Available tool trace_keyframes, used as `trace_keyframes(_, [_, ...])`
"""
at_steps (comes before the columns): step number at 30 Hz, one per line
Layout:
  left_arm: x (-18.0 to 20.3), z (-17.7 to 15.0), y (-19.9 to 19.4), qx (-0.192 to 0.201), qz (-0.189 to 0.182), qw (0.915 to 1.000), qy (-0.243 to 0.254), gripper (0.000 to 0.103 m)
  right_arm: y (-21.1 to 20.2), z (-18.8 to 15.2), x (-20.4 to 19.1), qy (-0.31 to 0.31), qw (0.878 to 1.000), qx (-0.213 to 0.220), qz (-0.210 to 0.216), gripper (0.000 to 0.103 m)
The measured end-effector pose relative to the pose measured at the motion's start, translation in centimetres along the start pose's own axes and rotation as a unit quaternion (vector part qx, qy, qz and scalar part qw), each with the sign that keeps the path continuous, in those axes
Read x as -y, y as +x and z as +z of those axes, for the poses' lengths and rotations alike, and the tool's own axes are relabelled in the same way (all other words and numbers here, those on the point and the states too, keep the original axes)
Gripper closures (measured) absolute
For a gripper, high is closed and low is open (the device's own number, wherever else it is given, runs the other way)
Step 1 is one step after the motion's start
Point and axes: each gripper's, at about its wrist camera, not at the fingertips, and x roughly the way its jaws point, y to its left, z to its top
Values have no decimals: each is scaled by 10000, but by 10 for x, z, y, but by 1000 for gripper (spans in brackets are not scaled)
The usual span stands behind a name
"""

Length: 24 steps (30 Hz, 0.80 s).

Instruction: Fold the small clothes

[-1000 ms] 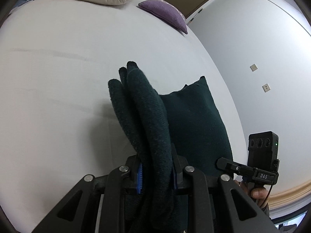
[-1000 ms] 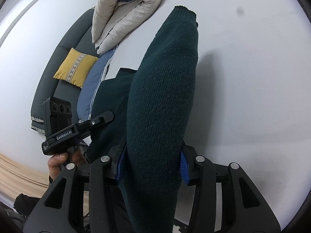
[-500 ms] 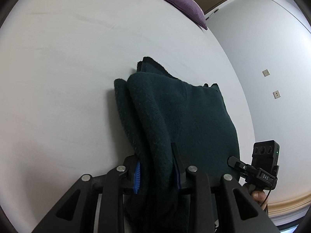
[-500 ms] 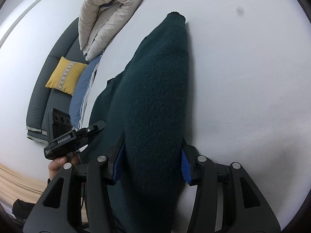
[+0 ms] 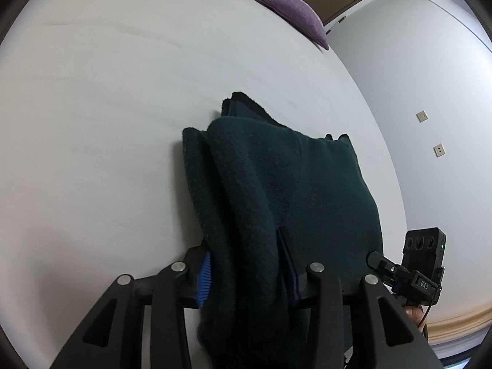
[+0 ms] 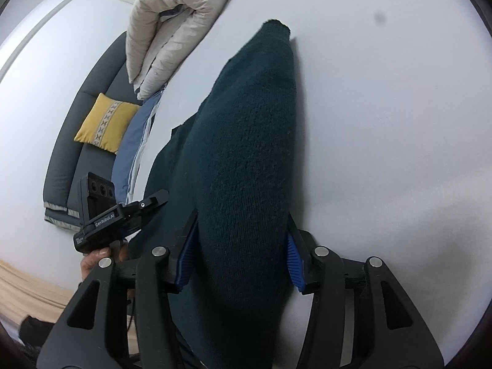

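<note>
On the white bed (image 5: 92, 123), dark green knit garment (image 5: 276, 184) lies folded over itself, both near corners pinched: left gripper (image 5: 247, 264) clamps a thick bunched edge between its blue pads (image 5: 204, 276), right gripper (image 6: 240, 258) pinches the other side's roll of fabric. Step looks like laying down a fold, top layer draped onto the lower one (far edges roughly aligned, not exact). Next move likely calls for letting the cloth go at both sides, backing out low without dragging the layers, then smoothing. Purple pillow (image 5: 289, 9) well apart.
</note>
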Motion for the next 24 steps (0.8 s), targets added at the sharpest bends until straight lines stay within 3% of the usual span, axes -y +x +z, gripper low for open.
trace_keyframes(4, [9,-9,-20,291,233,9992,149,55,-21,-7,2,-68,9996,209,-200,44])
trace_keyframes(7, [20,-21,-39,640,444,9963,372,41,-47,-15,4,-105,9971,472,-589,41])
trace_keyframes(9, [30,-31,-52,915,683,9917,593,38,-64,-20,5,-172,9923,643,-1046,40])
trace_keyframes(13, [58,-50,-77,1517,1223,9749,1077,23,-95,-24,-3,-271,9845,1049,-1376,40])
trace_keyframes(17, [100,-70,-106,2389,1700,9392,1787,1,-114,-29,-49,-1101,9586,1600,-2084,40])
trace_keyframes(19, [120,-79,-121,2826,1832,9184,2076,0,-120,-31,-75,-1495,9435,1870,-2291,35])
trace_keyframes(21, [135,-83,-132,3087,2033,9015,2253,0,-126,-36,-102,-1902,9222,2231,-2522,13])
trace_keyframes(24, [154,-90,-149,3492,2199,8785,2407,0,-136,-45,-134,-2350,8920,2731,-2729,1])
